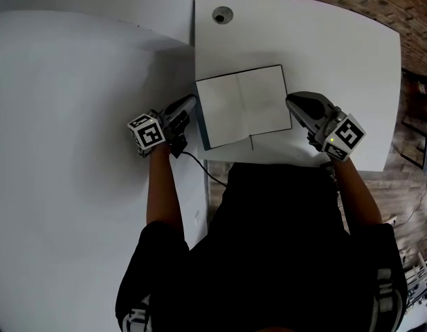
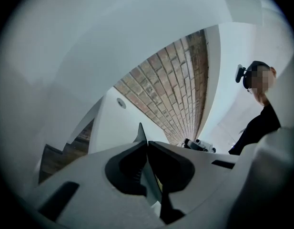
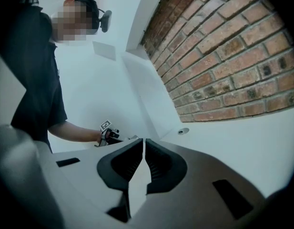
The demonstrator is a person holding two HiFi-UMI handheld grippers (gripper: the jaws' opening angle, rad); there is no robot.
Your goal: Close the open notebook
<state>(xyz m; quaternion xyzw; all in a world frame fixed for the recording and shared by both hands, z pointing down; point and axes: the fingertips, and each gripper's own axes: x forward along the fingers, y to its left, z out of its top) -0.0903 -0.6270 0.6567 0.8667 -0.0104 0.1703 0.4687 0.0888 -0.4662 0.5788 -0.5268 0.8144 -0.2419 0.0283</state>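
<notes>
The notebook (image 1: 244, 106) is lying open and flat on the white table (image 1: 324, 47), blank pages facing up, near the table's front edge. The left gripper (image 1: 192, 102) is reaching its left edge, and in the left gripper view the jaws are pressing together on a thin grey-blue sheet (image 2: 141, 132) that seems to be the cover. The right gripper (image 1: 291, 102) is sitting at the right edge, pinching a white sheet (image 3: 138, 185); cover or single page, I cannot tell. A round cable hole (image 1: 222, 15) is showing at the table's far corner.
</notes>
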